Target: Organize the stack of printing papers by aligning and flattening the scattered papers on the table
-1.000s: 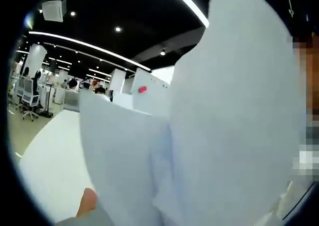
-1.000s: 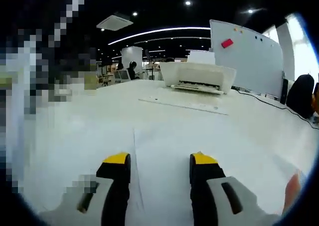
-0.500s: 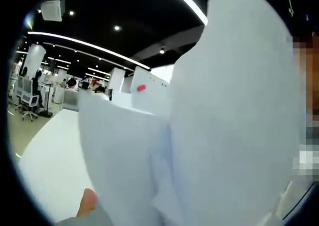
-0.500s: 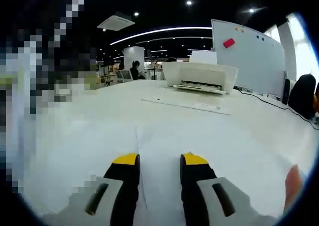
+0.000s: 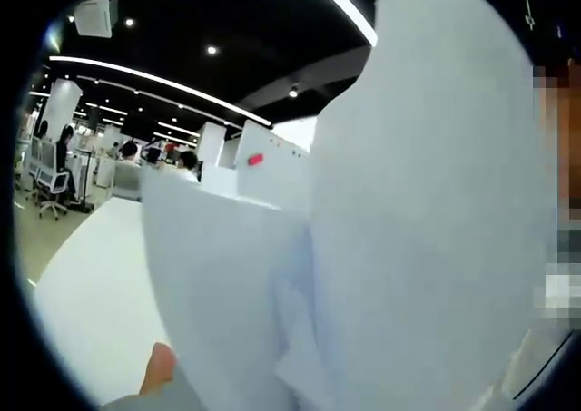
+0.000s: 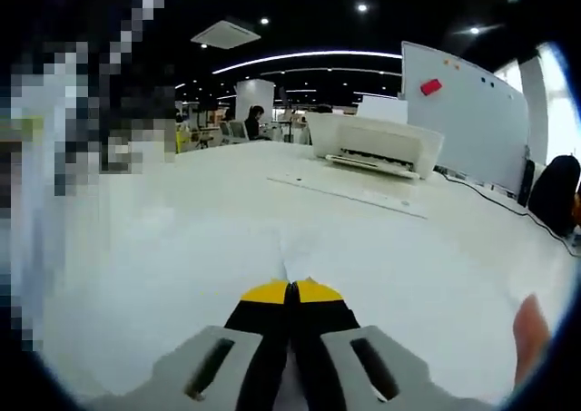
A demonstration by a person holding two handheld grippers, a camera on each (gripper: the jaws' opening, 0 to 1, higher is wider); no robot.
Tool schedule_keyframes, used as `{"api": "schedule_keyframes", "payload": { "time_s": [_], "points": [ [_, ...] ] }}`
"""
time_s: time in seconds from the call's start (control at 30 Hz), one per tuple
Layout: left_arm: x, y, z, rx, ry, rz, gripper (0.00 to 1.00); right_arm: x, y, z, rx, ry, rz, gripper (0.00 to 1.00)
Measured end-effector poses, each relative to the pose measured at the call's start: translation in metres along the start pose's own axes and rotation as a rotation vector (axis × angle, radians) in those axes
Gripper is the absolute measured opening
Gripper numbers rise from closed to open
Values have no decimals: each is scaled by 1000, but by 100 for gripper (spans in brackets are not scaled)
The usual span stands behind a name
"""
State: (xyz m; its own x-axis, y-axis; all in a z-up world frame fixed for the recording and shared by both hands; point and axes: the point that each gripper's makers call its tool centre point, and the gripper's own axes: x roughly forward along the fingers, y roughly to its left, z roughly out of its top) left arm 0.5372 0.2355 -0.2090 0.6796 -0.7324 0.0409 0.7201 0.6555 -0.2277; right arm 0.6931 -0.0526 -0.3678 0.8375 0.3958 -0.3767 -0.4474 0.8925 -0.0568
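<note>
Thin white printing papers (image 5: 427, 239) stand upright right against the left gripper view's lens, from 6 up past 1 o'clock, hiding that gripper's jaws; can't tell its grip. A fingertip (image 5: 160, 369) peeks at 7 o'clock. Right gripper view: yellow-tipped black right gripper (image 6: 291, 292), jaws pressed together on the edge of a flat white sheet (image 6: 399, 275) lying on the white table (image 6: 182, 239). Beyond, at 12 o'clock, a white printer (image 6: 376, 145); whiteboard w/ red magnet (image 6: 465, 112) at 2 o'clock.
</note>
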Motion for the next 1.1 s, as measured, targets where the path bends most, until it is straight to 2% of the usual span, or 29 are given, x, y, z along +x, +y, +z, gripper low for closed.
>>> {"api": "schedule_keyframes", "payload": {
  "time_s": [0.3,0.6,0.83,1.1],
  "points": [
    [0,-2,0,0,0,-2,6,-10,-3,12,-21,-15,-31,0],
    [-1,-5,0,3,5,7,6,-25,11,33,-26,-58,-3,0],
    [1,-10,-2,5,19,3,6,-21,15,26,-38,-29,16,0],
    [4,-14,-8,2,48,-6,6,-21,19,27,-42,-29,31,0]
  ]
}}
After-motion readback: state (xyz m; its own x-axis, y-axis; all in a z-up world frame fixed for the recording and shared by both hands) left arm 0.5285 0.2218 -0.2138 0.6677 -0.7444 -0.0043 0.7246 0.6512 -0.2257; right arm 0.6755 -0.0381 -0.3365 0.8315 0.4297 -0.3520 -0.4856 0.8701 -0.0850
